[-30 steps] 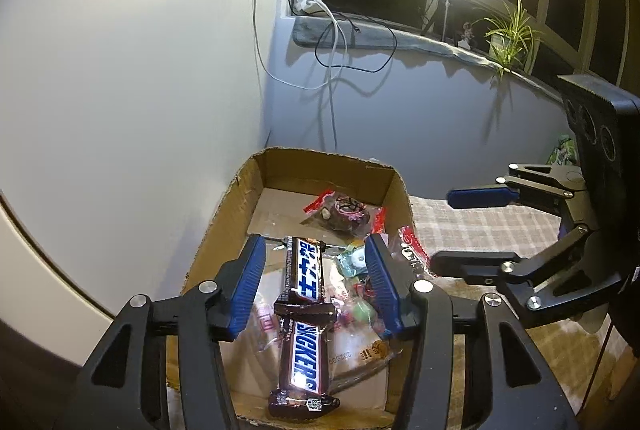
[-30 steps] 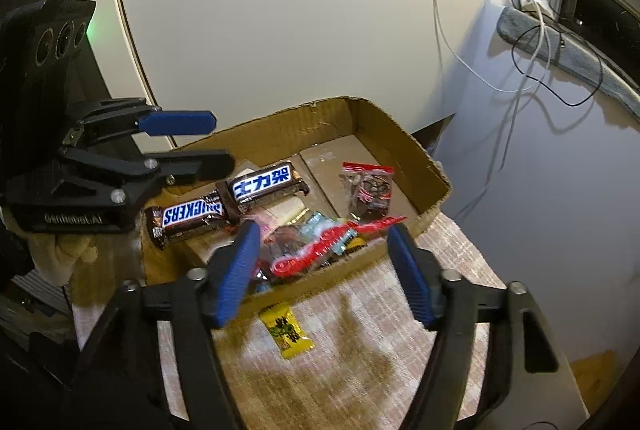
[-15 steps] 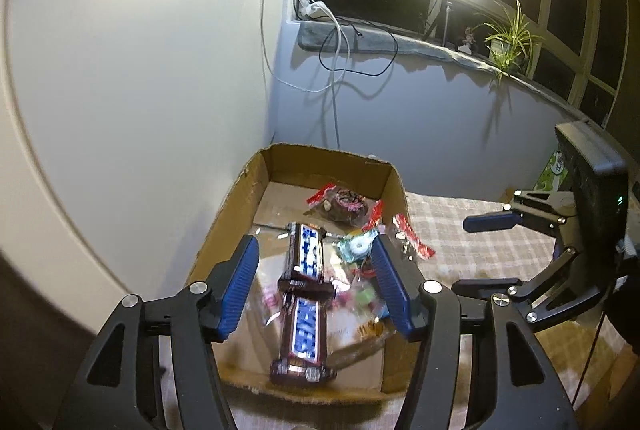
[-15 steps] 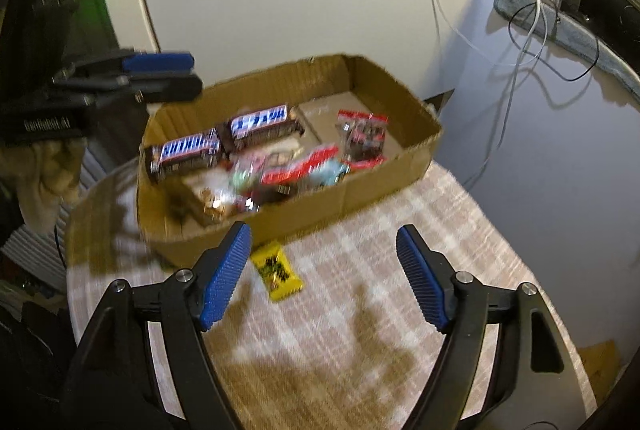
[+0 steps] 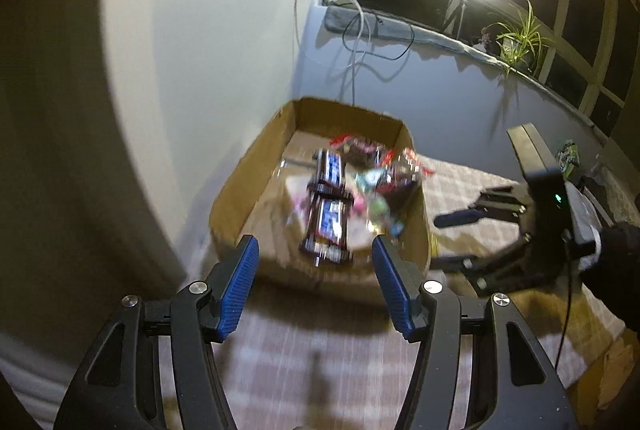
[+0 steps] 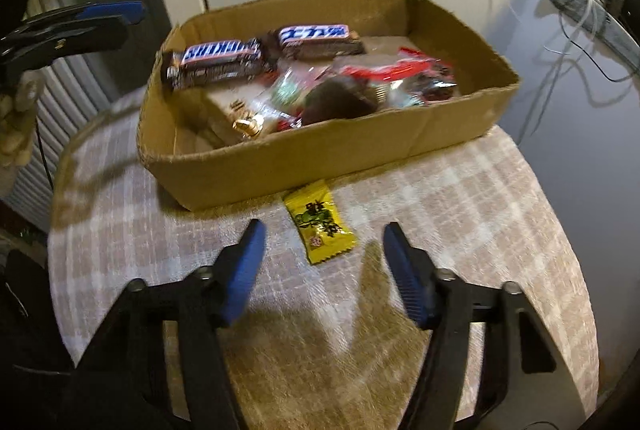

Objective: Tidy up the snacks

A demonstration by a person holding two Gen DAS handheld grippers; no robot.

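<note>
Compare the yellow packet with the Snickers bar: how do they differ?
The yellow packet lies on the checked cloth outside the cardboard box; the Snickers bar lies inside it, on other snacks. The packet is yellow with green print, the bar brown with a blue logo. The packet looks shorter. Both are sealed and ungripped.

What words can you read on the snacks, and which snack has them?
"SNICKERS": white letters on blue, on the brown candy bar at the left of the cardboard box.
Chinese characters, white on blue, on the second brown bar beside it; too blurred to spell out.
Dark Chinese characters on the yellow packet lying on the tablecloth in front of the box; too blurred to read.
The other wrappers in the box: too blurred to read.
</note>
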